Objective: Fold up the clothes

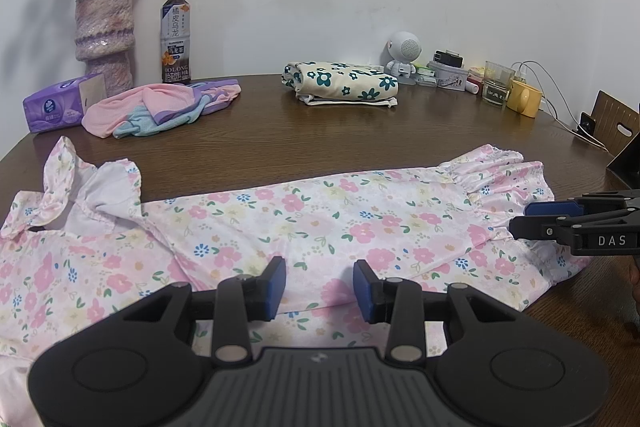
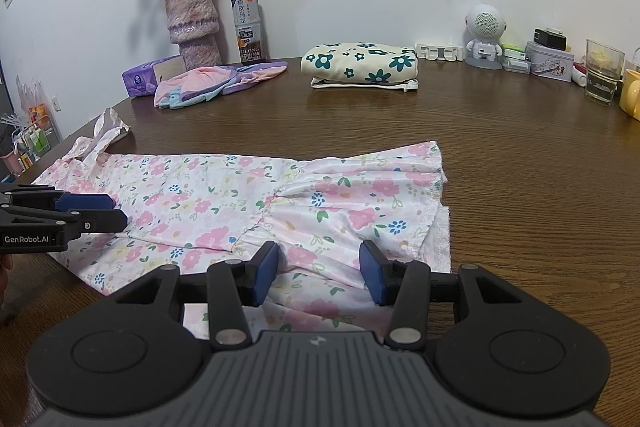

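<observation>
Worktop [image 2: 520,155] edges: left rim curves away past the dress's ruffled sleeves [image 1: 60,179], right rim near a cardboard piece [image 1: 612,123]; broad bare brown strip between the dress and the back row gives open room for moving. Back row left to right: purple tissue pack [image 1: 56,103], vase of dried roses [image 1: 104,31], oolong tea bottle [image 1: 175,39], crumpled pink-blue garment [image 1: 160,107], folded cream floral garment [image 1: 340,83], small white robot speaker [image 1: 402,55], tins and chargers, glass [image 1: 498,83], yellow mug [image 1: 524,99]. Dark wood-grain top, plain white wall behind, a cluttered rack at far left in the right wrist view.

Pink floral dress [image 1: 320,223] lies flat lengthwise along the near edge, top end left, ruffled hem [image 2: 400,195] right. Left tongs [image 1: 320,291] sit over the mid-body near edge, released, pads apart with cloth showing between them. Right tongs [image 2: 319,273] sit over the hem section near edge, also released; whether the pads' lower tips touch the fabric is hard to tell
</observation>
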